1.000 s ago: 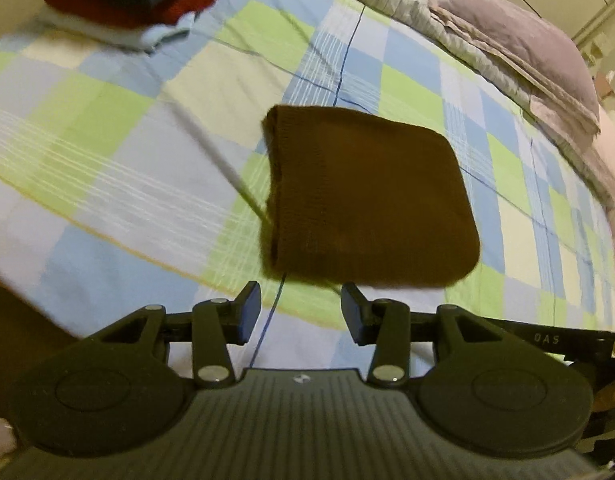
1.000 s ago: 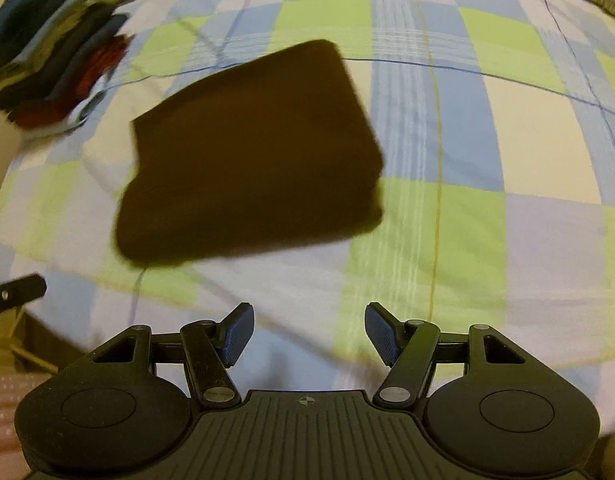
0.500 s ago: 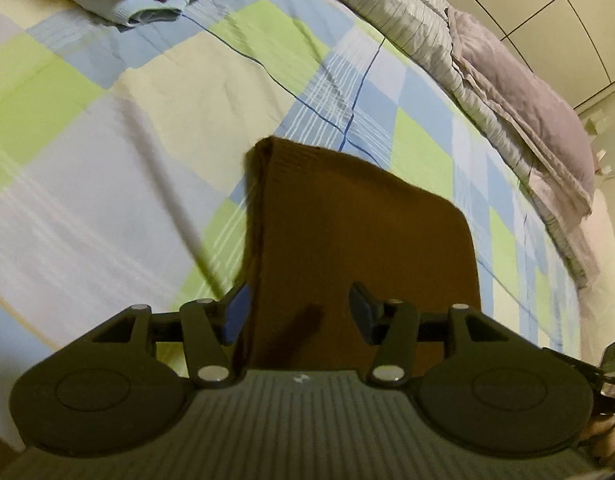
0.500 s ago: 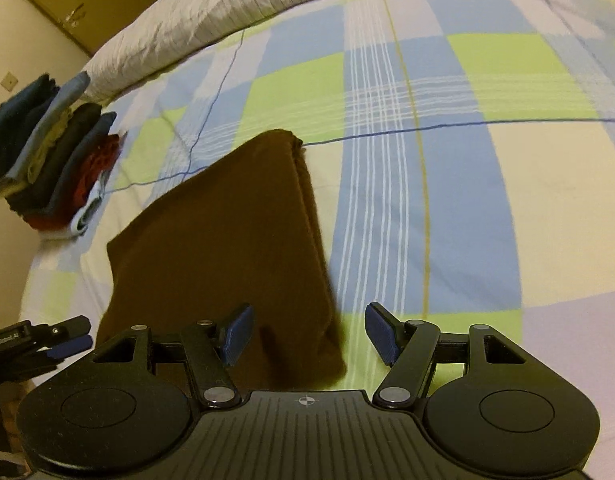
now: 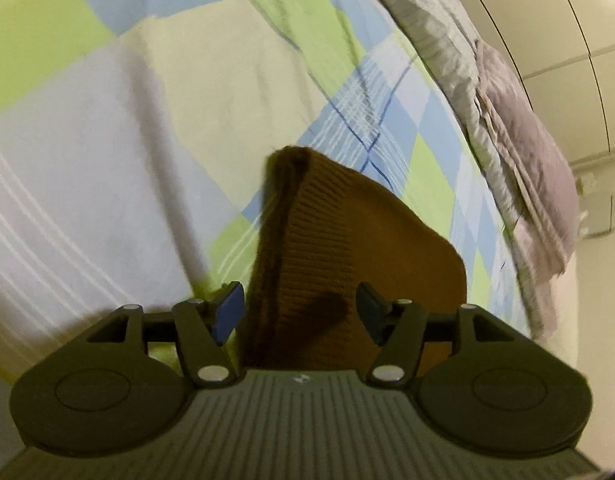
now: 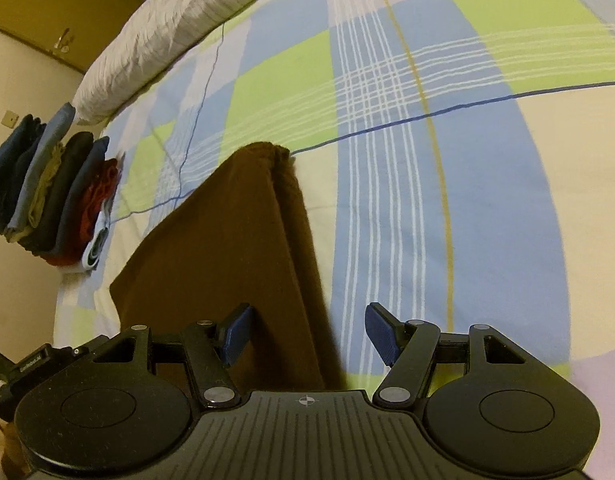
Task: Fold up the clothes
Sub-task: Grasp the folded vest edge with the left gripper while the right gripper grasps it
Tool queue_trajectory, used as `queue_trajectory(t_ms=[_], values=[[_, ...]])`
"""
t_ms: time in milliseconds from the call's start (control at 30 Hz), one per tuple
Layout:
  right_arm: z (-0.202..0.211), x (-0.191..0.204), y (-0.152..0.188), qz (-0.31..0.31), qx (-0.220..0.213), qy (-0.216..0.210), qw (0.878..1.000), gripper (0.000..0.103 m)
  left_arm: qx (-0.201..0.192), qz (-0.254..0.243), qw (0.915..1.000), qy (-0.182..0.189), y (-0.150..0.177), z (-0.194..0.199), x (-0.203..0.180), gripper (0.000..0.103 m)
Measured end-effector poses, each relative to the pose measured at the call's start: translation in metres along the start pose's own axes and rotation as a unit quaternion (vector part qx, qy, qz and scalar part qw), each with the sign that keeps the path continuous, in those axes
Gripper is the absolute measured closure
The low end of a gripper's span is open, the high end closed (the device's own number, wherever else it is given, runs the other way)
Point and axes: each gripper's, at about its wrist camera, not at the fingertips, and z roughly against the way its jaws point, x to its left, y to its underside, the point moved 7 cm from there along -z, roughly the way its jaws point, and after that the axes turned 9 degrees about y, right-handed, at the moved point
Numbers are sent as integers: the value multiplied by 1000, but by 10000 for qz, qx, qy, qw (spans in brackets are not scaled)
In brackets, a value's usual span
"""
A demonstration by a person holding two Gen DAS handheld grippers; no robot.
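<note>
The left hand-held gripper (image 5: 299,312) has its jaws spread wide, straddling the near left edge of the folded brown sweater (image 5: 347,264) without pinching it. The right hand-held gripper (image 6: 307,332) is likewise released, its jaws apart over the sweater's near right edge. The sweater lies flat on the bed (image 6: 467,160), on a checked blue, green and cream sheet. A stack of folded clothes (image 6: 55,188) sits well apart at the bed's edge.
</note>
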Motion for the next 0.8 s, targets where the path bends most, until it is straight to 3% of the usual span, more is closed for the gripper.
queue_trajectory(t_ms=[233,467,700,800], values=[[-16,5,-5,-30,95,-259,9996,38,151,154,9991,351,-1,-9,5,45],[-30,14,-14,22,142,-611,9980,38,59,341,9974,638,-6,-21,10,45],[-45,27,-24,267,189,-857,9958,38,211,-141,9973,685,-9,-39,-8,45],[-44,24,-22,275,231,-970,9946,38,246,-81,9966,777,-8,-38,-2,46]])
